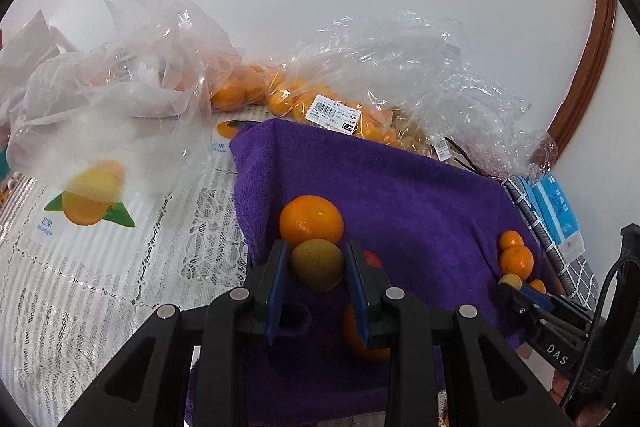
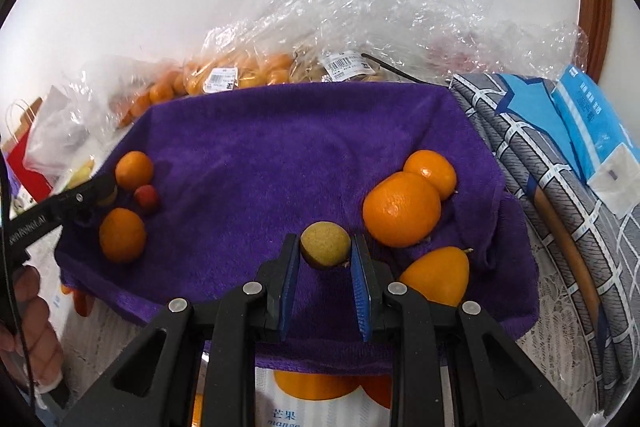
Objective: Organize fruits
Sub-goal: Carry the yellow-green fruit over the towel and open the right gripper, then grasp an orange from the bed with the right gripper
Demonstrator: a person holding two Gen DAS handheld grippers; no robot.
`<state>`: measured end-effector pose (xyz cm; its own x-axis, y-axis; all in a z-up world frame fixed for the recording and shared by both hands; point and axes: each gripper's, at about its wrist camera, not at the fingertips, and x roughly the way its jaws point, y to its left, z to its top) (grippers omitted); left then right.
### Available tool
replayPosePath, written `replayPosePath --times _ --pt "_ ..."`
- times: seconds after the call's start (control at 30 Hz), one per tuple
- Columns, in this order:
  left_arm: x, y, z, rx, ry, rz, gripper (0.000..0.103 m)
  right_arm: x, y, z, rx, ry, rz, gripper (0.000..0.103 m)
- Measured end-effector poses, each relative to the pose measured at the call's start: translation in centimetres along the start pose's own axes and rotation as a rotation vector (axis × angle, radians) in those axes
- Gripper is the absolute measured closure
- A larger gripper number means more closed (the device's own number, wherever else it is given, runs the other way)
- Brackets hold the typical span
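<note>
A purple towel (image 1: 400,195) (image 2: 280,155) holds loose fruit. My left gripper (image 1: 318,265) is shut on a small yellow-green round fruit (image 1: 317,264), just in front of an orange (image 1: 311,221), with a small red fruit (image 1: 373,259) and another orange (image 1: 362,339) beside and below it. My right gripper (image 2: 325,251) is shut on a similar yellow-green fruit (image 2: 325,245). To its right lie two oranges (image 2: 401,209) (image 2: 431,173) and a small orange pointed fruit (image 2: 438,277). The left gripper also shows at the left of the right wrist view (image 2: 106,195) among two oranges (image 2: 134,170) (image 2: 122,235) and the red fruit (image 2: 146,198).
Clear plastic bags of small oranges (image 1: 336,107) (image 2: 224,75) lie behind the towel against a white wall. A white bag (image 1: 100,123) and mango cards (image 1: 88,211) lie on the lace tablecloth at left. A grey checked cloth (image 2: 560,227) with blue packets (image 2: 600,131) lies at right.
</note>
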<state>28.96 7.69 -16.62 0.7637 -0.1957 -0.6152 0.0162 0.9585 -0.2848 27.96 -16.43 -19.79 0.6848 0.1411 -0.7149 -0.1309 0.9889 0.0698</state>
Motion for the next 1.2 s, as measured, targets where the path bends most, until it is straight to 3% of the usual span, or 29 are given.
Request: replayPosePath --times 0.1,0.2,0.33,0.5,0.7,0.9,1.07,1.2 --pt "0.1 -0.2 0.0 0.014 0.003 -0.001 0.075 -0.3 -0.2 -0.1 0.014 -0.005 -0.003 0.066" --pt "0.0 -0.5 0.0 0.02 0.006 -0.013 0.067 -1.9 -0.3 -0.2 0.034 -0.047 -0.017 0.058" --pt "-0.8 -0.5 0.0 0.024 -0.025 -0.015 0.058 -4.6 0.0 -1.0 0.043 -0.072 -0.025 0.058" --pt "-2.1 0.1 0.1 -0.004 -0.044 -0.04 0.056 -7.0 0.8 -3.8 0.044 -0.036 0.045 0.058" --pt "-5.5 1.0 -1.1 0.017 -0.087 -0.027 0.053 -7.6 2.4 -6.8 0.013 0.01 0.084 0.066" --pt "-7.9 2.3 -3.4 0.015 -0.083 -0.033 0.052 -7.0 3.9 -7.3 -0.026 0.039 0.134 0.066" --pt "-7.7 2.4 -4.6 0.04 -0.047 -0.013 0.051 -5.9 4.0 -7.8 -0.026 0.042 0.091 0.072" --pt "-7.1 1.3 -5.2 0.077 -0.021 -0.045 0.051 -7.6 3.5 -8.2 -0.034 -0.025 0.046 0.072"
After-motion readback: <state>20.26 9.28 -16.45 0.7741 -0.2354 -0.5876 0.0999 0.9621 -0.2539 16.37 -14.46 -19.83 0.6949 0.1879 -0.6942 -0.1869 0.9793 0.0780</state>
